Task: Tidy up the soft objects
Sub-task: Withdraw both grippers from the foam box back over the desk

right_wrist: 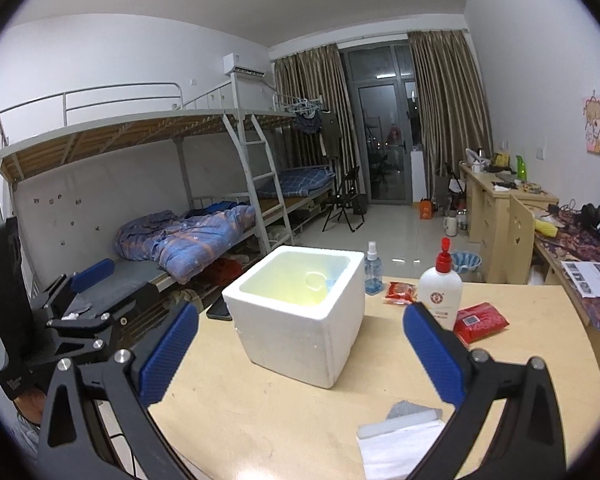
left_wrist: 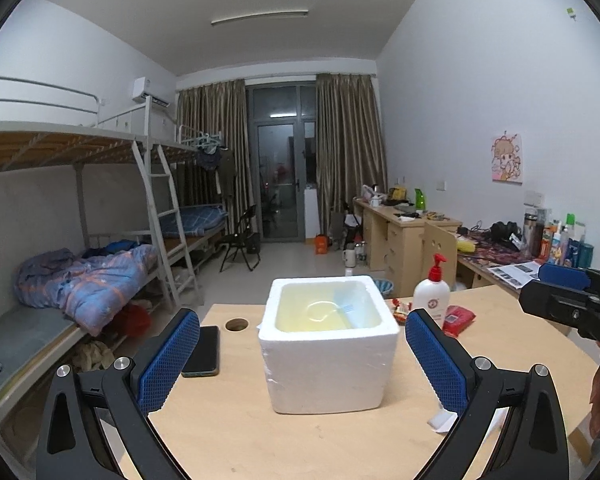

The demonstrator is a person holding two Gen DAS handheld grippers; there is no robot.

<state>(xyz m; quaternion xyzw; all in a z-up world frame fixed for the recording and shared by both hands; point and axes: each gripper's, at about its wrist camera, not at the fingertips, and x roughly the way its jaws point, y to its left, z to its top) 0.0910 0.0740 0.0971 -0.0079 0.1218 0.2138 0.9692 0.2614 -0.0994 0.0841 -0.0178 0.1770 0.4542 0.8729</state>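
Note:
A white foam box (left_wrist: 328, 344) stands open in the middle of the wooden table (left_wrist: 228, 432); something pale yellow lies inside it. It also shows in the right wrist view (right_wrist: 300, 320). My left gripper (left_wrist: 302, 360) is open and empty, its blue pads either side of the box, short of it. My right gripper (right_wrist: 300, 356) is open and empty, in front of the box. A red soft pack (right_wrist: 482, 320) and a smaller red packet (right_wrist: 400, 293) lie right of the box. A white folded pack (right_wrist: 400, 440) lies near the right gripper.
A white pump bottle (right_wrist: 440, 288) with a red top and a blue spray bottle (right_wrist: 373, 270) stand behind the box. A black phone (left_wrist: 202, 352) lies left of it by a round hole (left_wrist: 236, 324). Bunk beds stand left, desks right.

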